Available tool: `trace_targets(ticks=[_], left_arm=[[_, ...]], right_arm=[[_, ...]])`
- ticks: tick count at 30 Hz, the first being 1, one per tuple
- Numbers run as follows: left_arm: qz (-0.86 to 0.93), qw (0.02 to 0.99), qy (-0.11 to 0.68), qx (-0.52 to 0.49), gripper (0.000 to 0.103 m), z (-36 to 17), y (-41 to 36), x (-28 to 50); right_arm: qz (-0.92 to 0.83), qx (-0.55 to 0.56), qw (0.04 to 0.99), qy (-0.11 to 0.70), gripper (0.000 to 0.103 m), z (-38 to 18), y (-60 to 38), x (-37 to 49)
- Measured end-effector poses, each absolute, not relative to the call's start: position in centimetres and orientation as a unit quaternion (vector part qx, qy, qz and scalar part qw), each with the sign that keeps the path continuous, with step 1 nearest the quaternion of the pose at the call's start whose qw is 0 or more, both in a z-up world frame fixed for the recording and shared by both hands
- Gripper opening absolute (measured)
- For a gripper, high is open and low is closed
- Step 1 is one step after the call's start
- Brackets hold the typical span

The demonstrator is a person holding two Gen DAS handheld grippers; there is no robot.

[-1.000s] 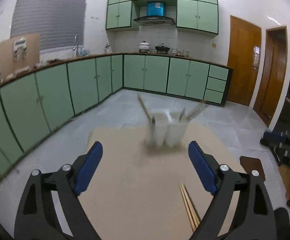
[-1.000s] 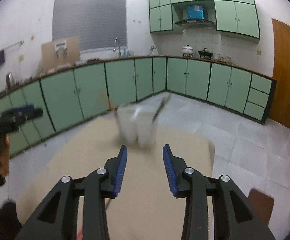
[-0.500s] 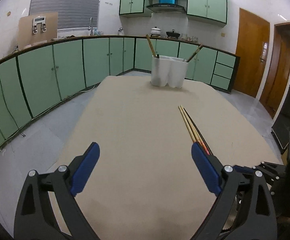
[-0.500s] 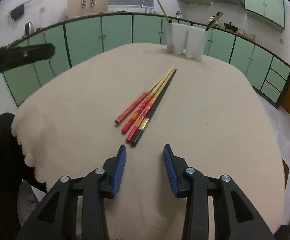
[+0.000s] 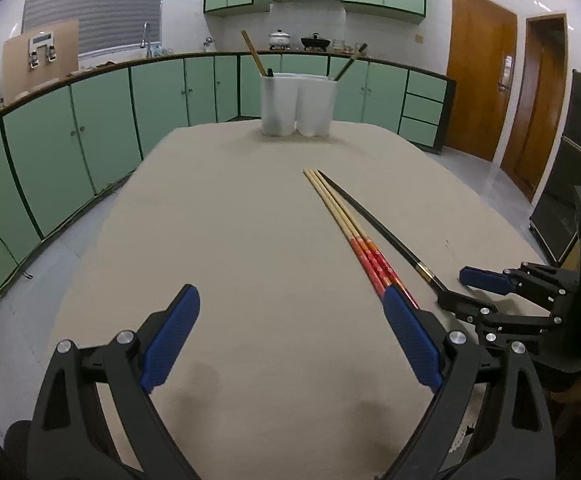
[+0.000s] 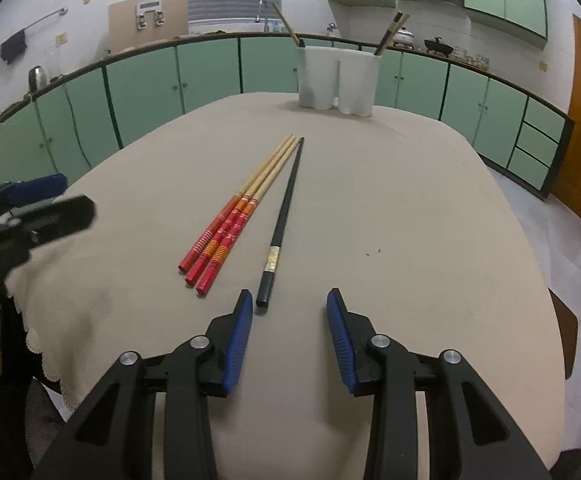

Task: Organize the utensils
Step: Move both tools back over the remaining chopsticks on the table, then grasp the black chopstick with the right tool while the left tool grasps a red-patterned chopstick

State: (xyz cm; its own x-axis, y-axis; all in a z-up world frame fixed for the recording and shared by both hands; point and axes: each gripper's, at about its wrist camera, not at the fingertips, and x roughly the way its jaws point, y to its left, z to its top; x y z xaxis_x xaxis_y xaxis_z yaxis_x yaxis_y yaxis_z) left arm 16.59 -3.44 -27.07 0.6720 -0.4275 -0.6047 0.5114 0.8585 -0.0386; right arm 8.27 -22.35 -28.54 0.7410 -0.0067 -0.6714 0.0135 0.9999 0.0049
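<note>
Three red-handled wooden chopsticks [image 6: 234, 216] and one black chopstick [image 6: 284, 216] lie side by side on the beige tablecloth [image 6: 410, 208]. They also show in the left wrist view: the red ones [image 5: 354, 236], the black one [image 5: 386, 232]. A white two-compartment holder [image 6: 338, 80] stands at the far edge with chopsticks in each side; it shows in the left wrist view too [image 5: 297, 104]. My right gripper [image 6: 290, 332] is open, just short of the black chopstick's near end. My left gripper [image 5: 290, 340] is wide open and empty above the cloth.
Green kitchen cabinets [image 5: 70, 136] run round the room behind the table. Wooden doors [image 5: 482, 88] stand at the right. The right gripper shows at the right edge of the left wrist view [image 5: 490, 284]. The cloth's scalloped near edge [image 6: 46, 364] hangs at the left.
Both grippers have drawn back from the holder to the near side of the table and lowered. The loose chopsticks have come into view. The right gripper's jaws stand wider apart.
</note>
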Motion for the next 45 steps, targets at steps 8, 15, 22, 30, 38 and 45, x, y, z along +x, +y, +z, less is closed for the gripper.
trace_targets(ticks=[8,15,22,30,38,45], left_arm=[[-0.268,0.905,0.32,0.087,0.09,-28.9,-5.7,16.6],[-0.266,0.897,0.331,0.122,0.088,-30.9,-8.6,16.5],[-0.249,0.899,0.333,0.136,0.086,-31.2,-9.6,17.0],[-0.219,0.906,0.345,0.113,0.078,-31.2,-9.0,17.9],[-0.245,0.899,0.348,0.108,0.073,-31.1,-9.1,17.8],[-0.241,0.903,0.342,0.093,0.018,-31.1,-9.5,18.2]], right_arm=[[-0.019,0.022,0.934,0.356,0.007,-28.6,-23.6,9.0],[-0.048,0.049,0.933,0.354,0.007,-28.8,-26.2,8.1],[-0.046,0.057,0.933,0.353,0.007,-28.8,-26.6,8.0],[-0.044,0.058,0.934,0.351,0.007,-28.9,-26.7,7.8],[-0.038,0.057,0.934,0.35,0.01,-28.8,-26.4,8.2],[-0.065,0.046,0.936,0.344,0.009,-28.8,-26.1,8.8]])
